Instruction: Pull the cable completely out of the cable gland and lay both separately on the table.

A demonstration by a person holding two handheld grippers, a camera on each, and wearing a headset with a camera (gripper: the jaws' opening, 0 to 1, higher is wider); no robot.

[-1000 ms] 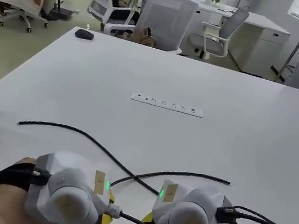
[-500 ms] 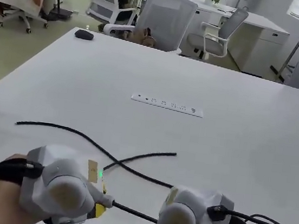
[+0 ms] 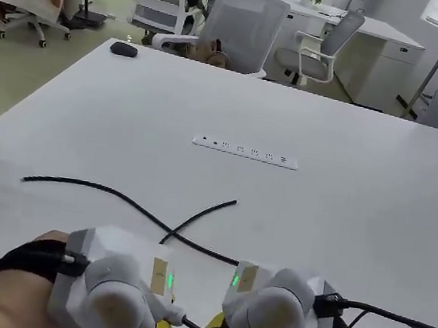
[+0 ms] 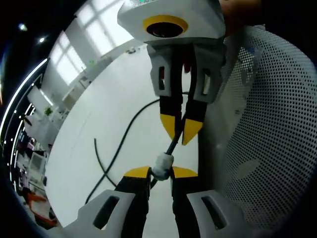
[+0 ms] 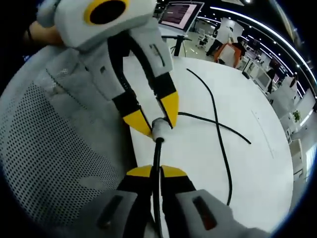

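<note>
Compared with half a second ago, the two grippers are sitting much closer together at the near edge of the table. The free end of the cable is lying further left, drawn in towards the spot where the cable crosses over itself.

Nearest the person, the left gripper is clamping the white cable gland, its yellow-tipped jaws closed tight on the gland's body. The right gripper is facing it head-on with its jaws pinched shut on the black cable just beside the gland, so the two sets of tips are nearly touching. The cable is running straight from the gland's mouth into the right gripper's jaws and on down between them. Both gland and cable are being held up off the table, between the two grippers.

Beyond the grippers, the slack of the cable is lying on the white tabletop. One long strand is sweeping away to the left, and the shorter free end is crossing it and pointing up to the right.

Further back, a white power strip is lying flat near the middle of the table, well apart from the cable. A dark mouse is resting near the far left corner. Past the far edge, office chairs and pale desks are standing on the floor.
</note>
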